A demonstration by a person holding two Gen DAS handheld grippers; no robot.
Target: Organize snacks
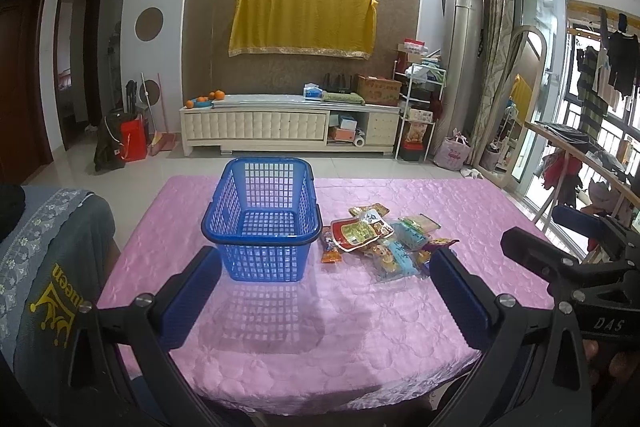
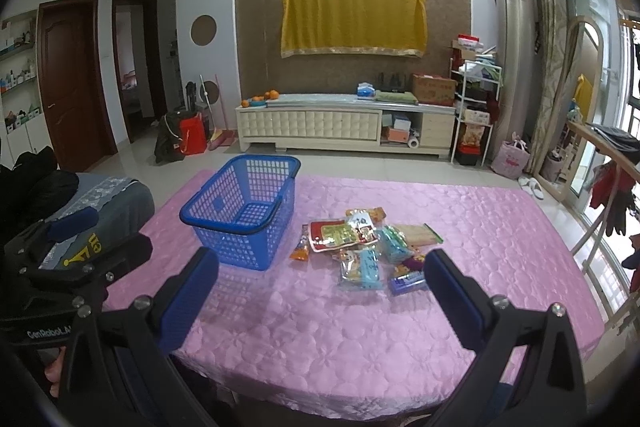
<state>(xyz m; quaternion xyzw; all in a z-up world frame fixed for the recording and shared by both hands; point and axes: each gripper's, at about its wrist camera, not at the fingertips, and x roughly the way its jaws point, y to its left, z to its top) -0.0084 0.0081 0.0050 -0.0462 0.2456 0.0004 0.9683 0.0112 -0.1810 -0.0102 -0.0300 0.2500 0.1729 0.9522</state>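
Left gripper [image 1: 324, 291] and right gripper [image 2: 322, 293] hover over the near worktop [image 2: 320, 331], jaws open and empty; beyond them the blue basket [image 1: 262, 219] stands empty, with the snacks [image 2: 360, 247] piled just right of it

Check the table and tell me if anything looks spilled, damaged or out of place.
Nothing looks spilled or damaged. The snack packets lie in a loose overlapping heap on the pink tablecloth, beside the upright, empty blue basket rather than in it. Both the left tongs and right tongs are open and hold nothing.
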